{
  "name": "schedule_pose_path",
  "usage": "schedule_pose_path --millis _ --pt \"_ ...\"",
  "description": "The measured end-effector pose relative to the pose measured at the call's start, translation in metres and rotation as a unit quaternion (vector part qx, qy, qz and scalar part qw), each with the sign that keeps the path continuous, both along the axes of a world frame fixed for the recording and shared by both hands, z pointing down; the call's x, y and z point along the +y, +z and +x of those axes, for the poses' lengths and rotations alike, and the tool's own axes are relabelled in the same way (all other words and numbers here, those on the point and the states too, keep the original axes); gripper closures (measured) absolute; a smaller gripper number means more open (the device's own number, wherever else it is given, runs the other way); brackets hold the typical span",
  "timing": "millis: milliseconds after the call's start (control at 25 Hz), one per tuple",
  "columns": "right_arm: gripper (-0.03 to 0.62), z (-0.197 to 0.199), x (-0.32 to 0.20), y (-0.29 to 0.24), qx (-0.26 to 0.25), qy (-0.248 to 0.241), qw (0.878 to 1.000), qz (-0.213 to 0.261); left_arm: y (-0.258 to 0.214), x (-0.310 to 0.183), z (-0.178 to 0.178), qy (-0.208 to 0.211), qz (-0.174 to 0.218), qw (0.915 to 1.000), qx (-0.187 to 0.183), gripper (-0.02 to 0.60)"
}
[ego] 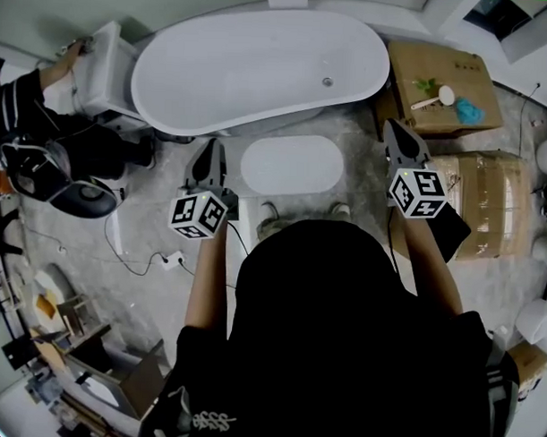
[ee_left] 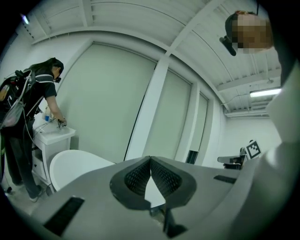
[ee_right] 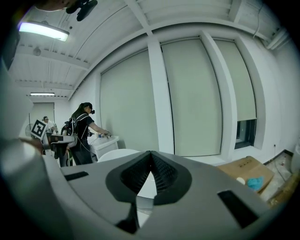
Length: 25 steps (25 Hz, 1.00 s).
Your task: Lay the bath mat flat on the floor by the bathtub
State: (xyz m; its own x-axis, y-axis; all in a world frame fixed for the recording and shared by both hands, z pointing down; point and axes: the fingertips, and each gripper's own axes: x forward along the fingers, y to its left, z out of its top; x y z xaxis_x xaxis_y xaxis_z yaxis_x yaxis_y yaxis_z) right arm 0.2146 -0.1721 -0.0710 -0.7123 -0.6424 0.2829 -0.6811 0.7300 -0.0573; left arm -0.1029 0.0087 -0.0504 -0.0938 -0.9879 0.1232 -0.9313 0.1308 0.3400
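Note:
A white oval bath mat lies flat on the grey floor just in front of the white bathtub. My left gripper hovers by the mat's left end, shut and empty. To the right of the mat's other end, my right gripper is held up, also shut with nothing in it. In the left gripper view the left gripper has its jaws meeting tip to tip, with the bathtub beyond. The right gripper looks the same in the right gripper view, where the mat is hidden.
Another person bends over a white sink cabinet left of the tub. Cardboard boxes stand at the right, one with a teal cloth on it. Cables run over the floor, and clutter fills the lower left.

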Motion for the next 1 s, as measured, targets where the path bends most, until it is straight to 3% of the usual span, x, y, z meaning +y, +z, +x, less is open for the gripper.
schedule_pose_path --millis 160,360,480,1000 --pt "0.571 -0.023 0.015 -0.002 -0.001 -0.003 1.0 0.013 -0.01 0.025 -0.036 -0.019 0.008 0.9995 -0.026 0.561" --pt "0.572 -0.046 0.029 -0.005 0.019 0.004 0.999 0.042 -0.002 0.043 -0.069 -0.021 0.004 0.9994 -0.026 0.561" --pt "0.572 -0.06 0.038 -0.007 0.032 0.001 0.998 0.061 0.003 0.045 -0.079 -0.014 0.006 0.9997 -0.019 0.561" --pt "0.572 -0.094 0.07 0.018 0.023 -0.007 0.999 0.043 0.024 0.059 -0.099 -0.005 0.013 0.9998 -0.017 0.561"
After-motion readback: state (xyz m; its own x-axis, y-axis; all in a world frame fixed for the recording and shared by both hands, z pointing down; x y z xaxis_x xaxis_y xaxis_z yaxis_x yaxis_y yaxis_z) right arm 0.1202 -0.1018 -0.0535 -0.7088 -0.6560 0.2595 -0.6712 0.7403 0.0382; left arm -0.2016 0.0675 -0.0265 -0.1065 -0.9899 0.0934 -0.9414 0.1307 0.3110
